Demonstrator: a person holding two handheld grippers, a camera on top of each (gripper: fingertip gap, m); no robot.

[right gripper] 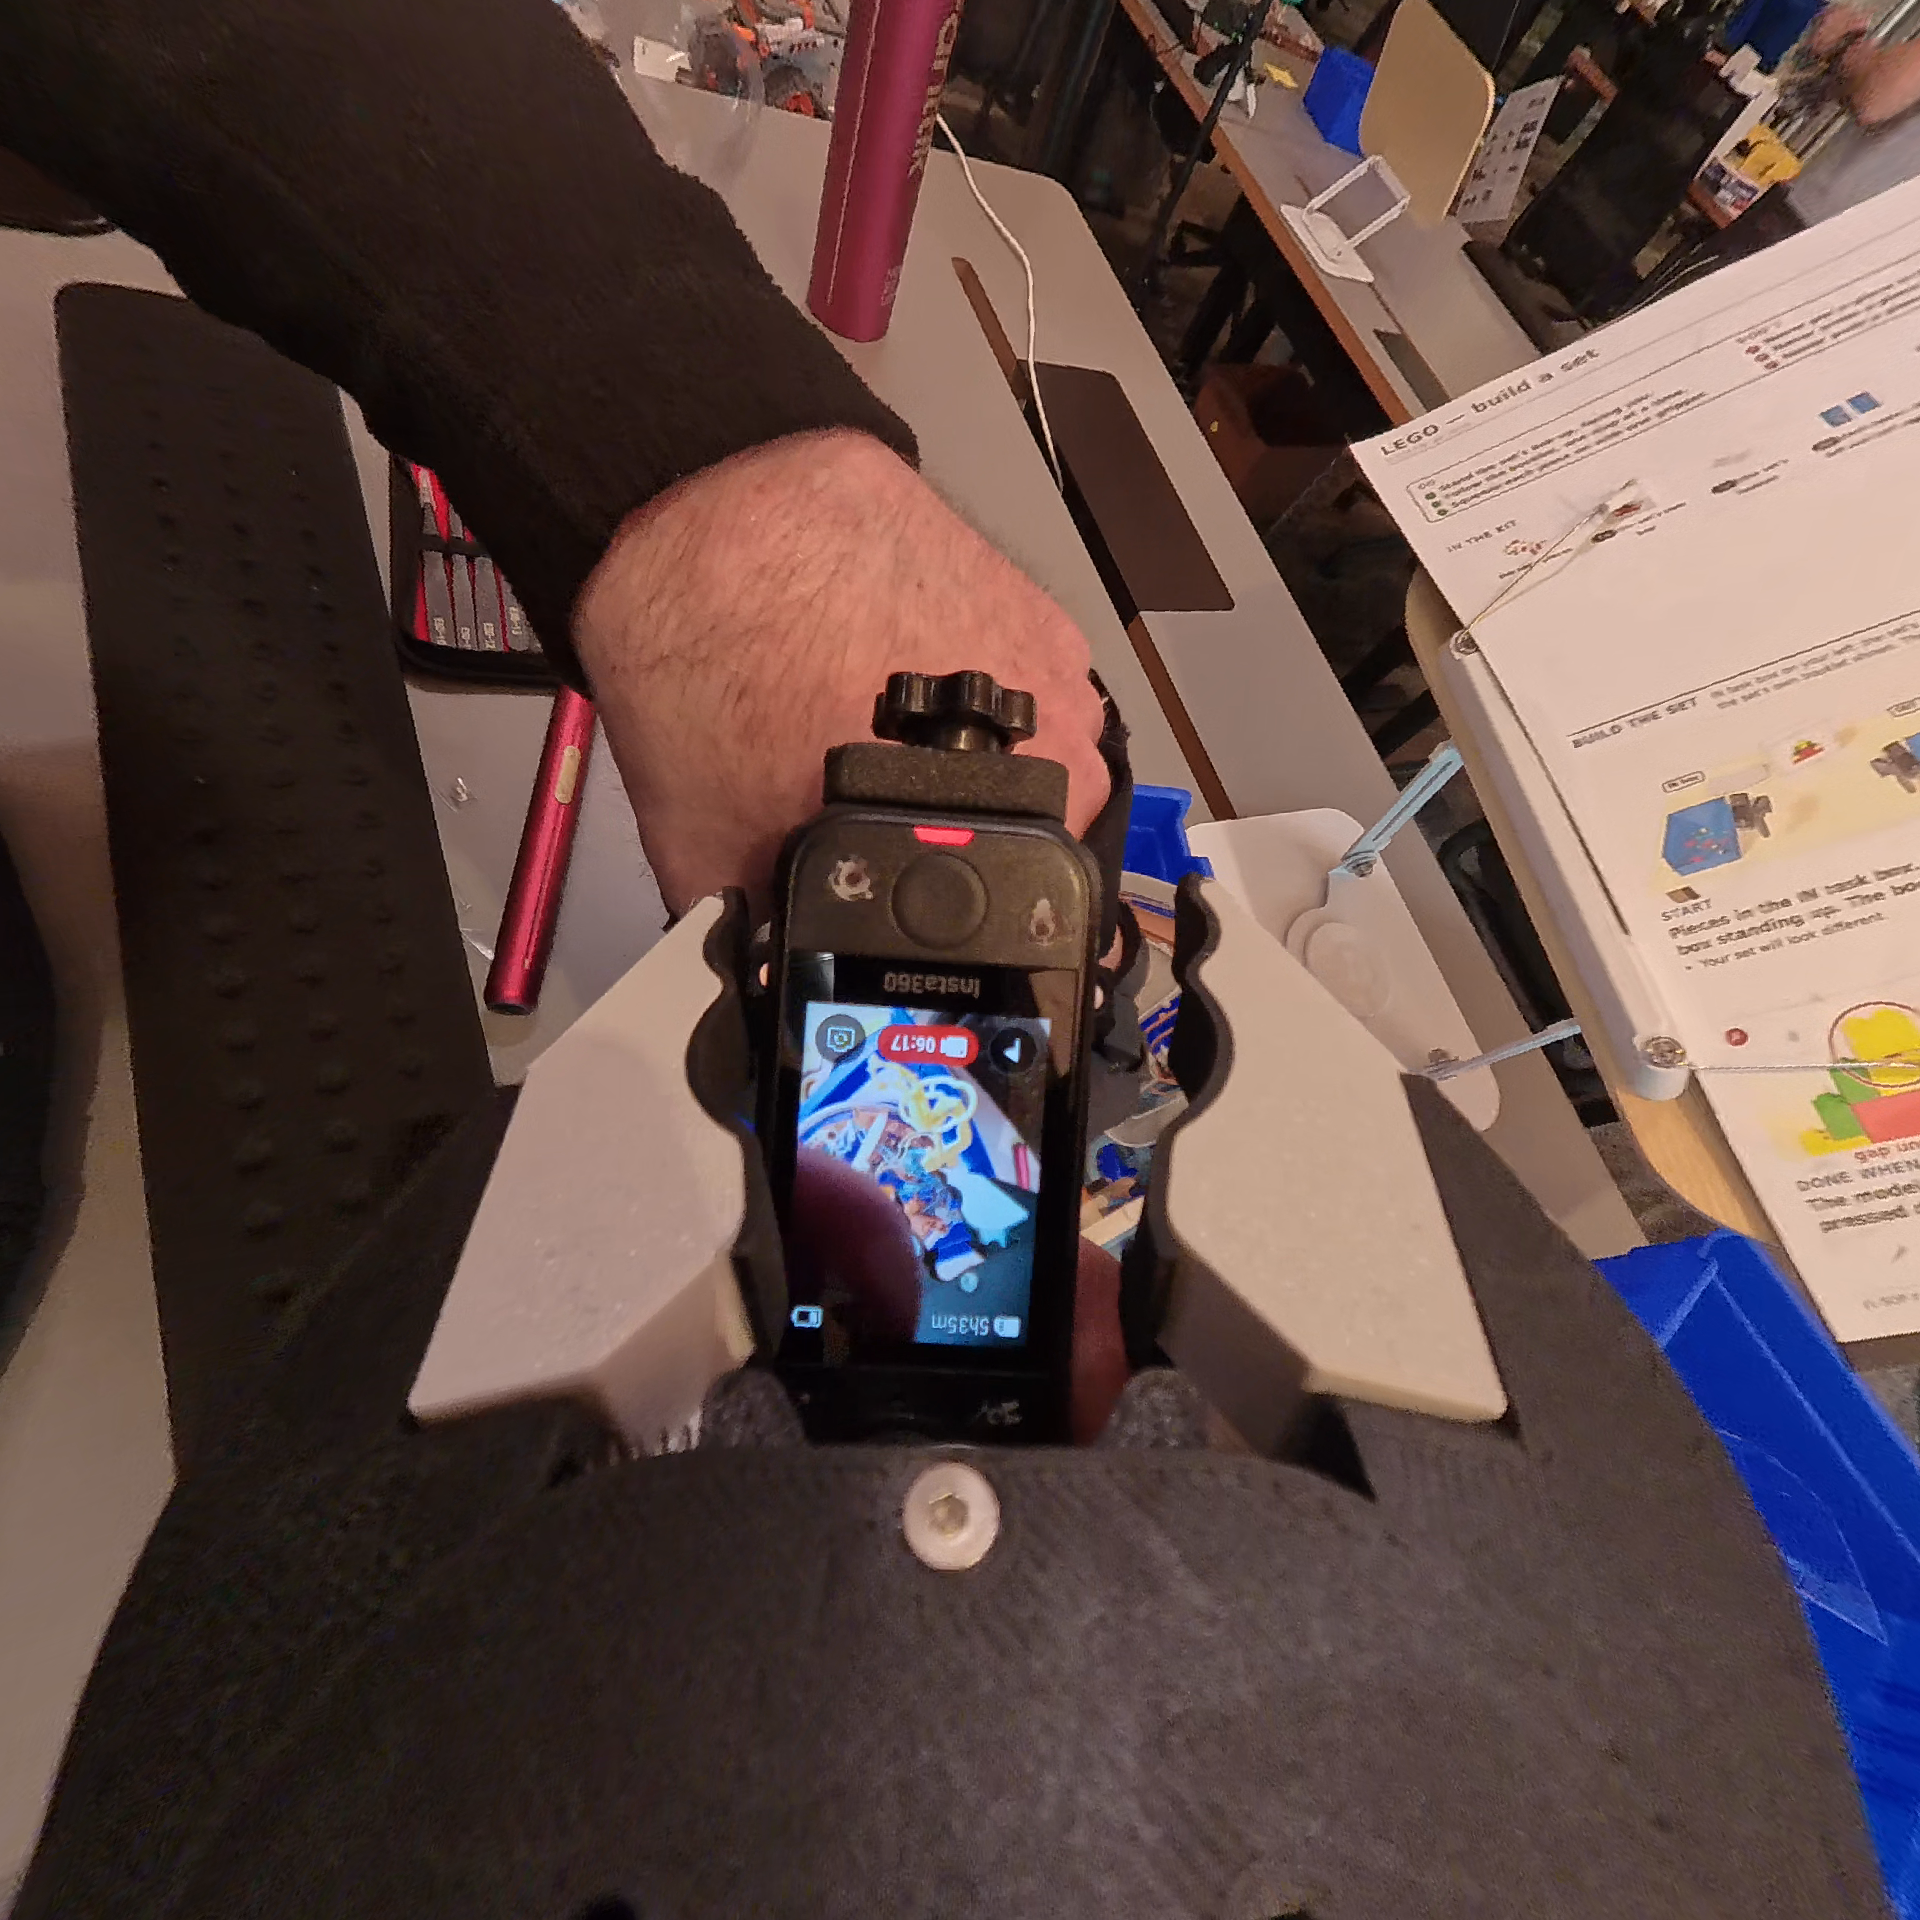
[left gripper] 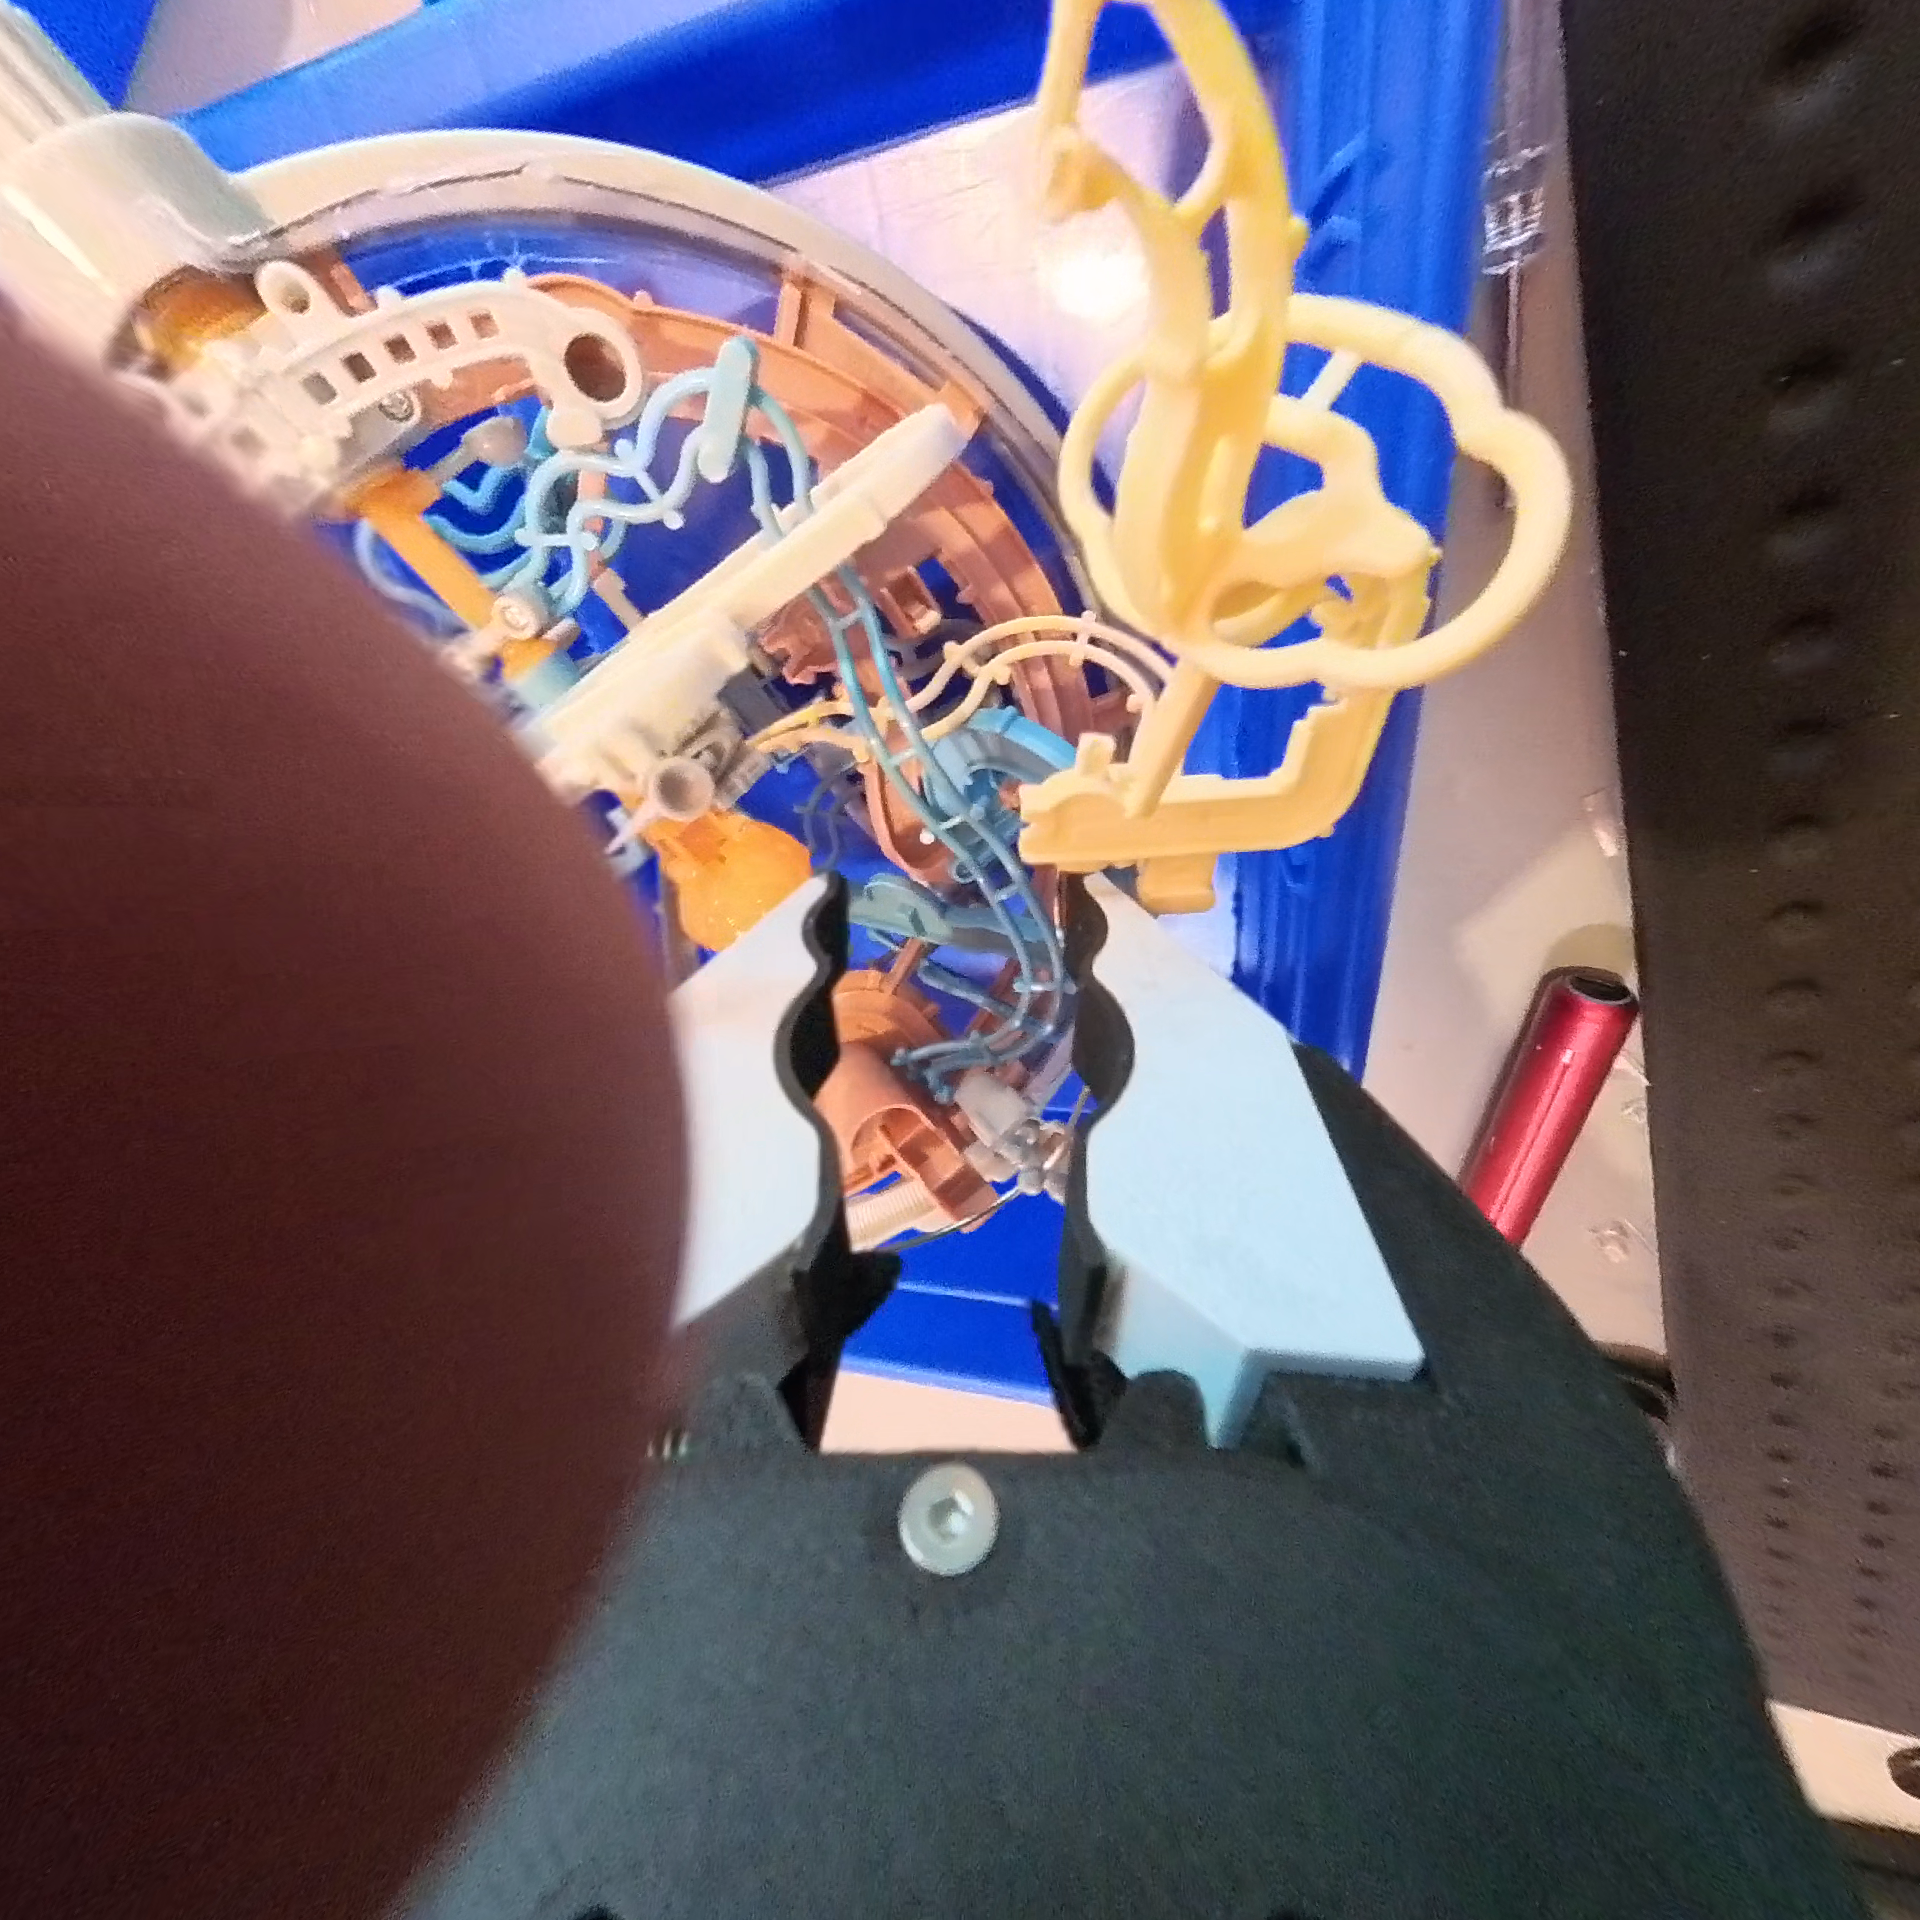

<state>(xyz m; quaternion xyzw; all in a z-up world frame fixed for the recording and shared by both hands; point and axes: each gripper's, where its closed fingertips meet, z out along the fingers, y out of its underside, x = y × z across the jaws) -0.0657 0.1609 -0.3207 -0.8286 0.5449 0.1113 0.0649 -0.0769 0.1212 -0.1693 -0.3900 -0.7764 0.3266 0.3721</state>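
In the left wrist view my left gripper point(left gripper: 956, 894), with pale blue fingers, is open by a narrow gap and holds nothing. It sits just in front of a clear domed maze toy point(left gripper: 727, 540) with orange, blue and white tracks inside. A pale yellow looped plastic piece point(left gripper: 1247, 499) stands just past the right fingertip. A dark brown blur point(left gripper: 260, 1039) covers the left of this view. In the right wrist view my right gripper point(right gripper: 956, 904), with grey fingers, is open. A black camera point(right gripper: 935, 1091) with a lit screen lies between its jaws; contact cannot be told. A hand point(right gripper: 810, 623) in a dark sleeve is behind it.
A blue bin point(left gripper: 1340, 208) surrounds the maze toy, and another blue bin point(right gripper: 1787, 1455) is at lower right. A black dimpled pad point(right gripper: 229, 727), a red pen point(right gripper: 540, 842), a tool case point(right gripper: 457, 582) and a magenta cylinder point(right gripper: 878, 156) lie left. A printed sheet point(right gripper: 1714, 675) stands right.
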